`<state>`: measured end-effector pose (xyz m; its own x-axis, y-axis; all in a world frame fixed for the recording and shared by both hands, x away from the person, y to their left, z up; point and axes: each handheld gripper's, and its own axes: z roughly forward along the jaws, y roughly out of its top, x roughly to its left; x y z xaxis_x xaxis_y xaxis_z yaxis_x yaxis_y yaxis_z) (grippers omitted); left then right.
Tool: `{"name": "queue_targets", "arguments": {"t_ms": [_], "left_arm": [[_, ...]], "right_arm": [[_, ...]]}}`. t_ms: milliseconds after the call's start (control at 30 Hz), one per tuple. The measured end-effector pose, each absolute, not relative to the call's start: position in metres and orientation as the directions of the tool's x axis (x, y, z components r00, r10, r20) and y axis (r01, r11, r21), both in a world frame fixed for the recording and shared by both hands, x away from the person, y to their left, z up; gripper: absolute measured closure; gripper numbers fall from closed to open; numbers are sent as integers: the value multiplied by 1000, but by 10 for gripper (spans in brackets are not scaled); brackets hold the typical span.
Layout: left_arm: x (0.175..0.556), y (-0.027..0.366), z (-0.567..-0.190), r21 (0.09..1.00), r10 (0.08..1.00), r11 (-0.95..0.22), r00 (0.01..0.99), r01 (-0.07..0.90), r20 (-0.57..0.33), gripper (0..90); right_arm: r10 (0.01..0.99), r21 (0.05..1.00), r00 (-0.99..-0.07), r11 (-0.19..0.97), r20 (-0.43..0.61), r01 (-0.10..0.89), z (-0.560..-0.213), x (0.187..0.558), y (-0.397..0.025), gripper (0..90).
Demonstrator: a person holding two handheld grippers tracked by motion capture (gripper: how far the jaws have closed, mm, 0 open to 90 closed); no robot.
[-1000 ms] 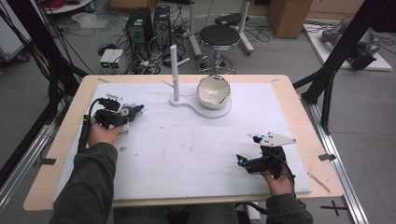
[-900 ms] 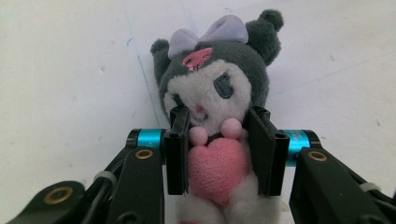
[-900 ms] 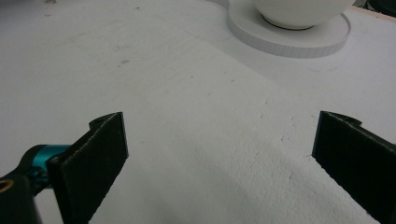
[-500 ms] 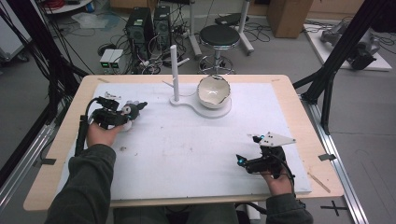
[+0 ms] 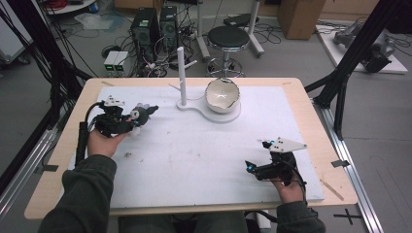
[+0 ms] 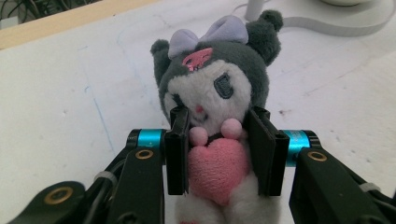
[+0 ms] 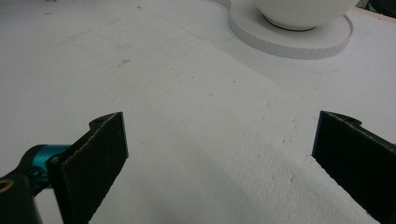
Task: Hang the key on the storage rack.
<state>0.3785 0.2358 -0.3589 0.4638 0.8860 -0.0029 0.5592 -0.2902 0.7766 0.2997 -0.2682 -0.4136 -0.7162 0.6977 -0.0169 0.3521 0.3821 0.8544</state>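
The right gripper (image 5: 253,167) sits nearest the person, well to the near right of the bowl (image 5: 222,94), low over the white mat (image 5: 194,145) with its jaws spread wide and nothing between them. In the right gripper view its two pads (image 7: 100,154) frame bare mat, and the bowl on its white stand (image 7: 299,39) lies ahead. Wide bare mat separates this gripper from the bowl, and the mat's near edge is just behind the hand.

Farther off, left of the bowl, the left gripper (image 5: 128,120) holds the plush (image 5: 141,114). In the left gripper view its jaws are closed narrow on the plush's (image 6: 217,116) body, pads pressing either side of the pink heart, the toy's head upright above them. The mat's left edge and the table (image 5: 63,145) rim are near this hand; open mat lies between the plush and the stand's post (image 5: 181,73).

Compared with a second ago, the left gripper and plush have edged slightly toward the bowl; the right gripper has stayed in place.
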Motion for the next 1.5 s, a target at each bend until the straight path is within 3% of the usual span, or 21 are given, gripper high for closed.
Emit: {"name": "queue_targets", "arguments": {"t_ms": [700, 1500], "left_arm": [[356, 223, -332, 825, 839, -295, 544, 483, -18, 622], [366, 200, -308, 845, 798, -306, 603, 438, -23, 622]], "right_arm": [[687, 855, -726, 398, -38, 333, -414, 302, -266, 24], [691, 856, -721, 401, -50, 325, -412, 301, -266, 24]]}}
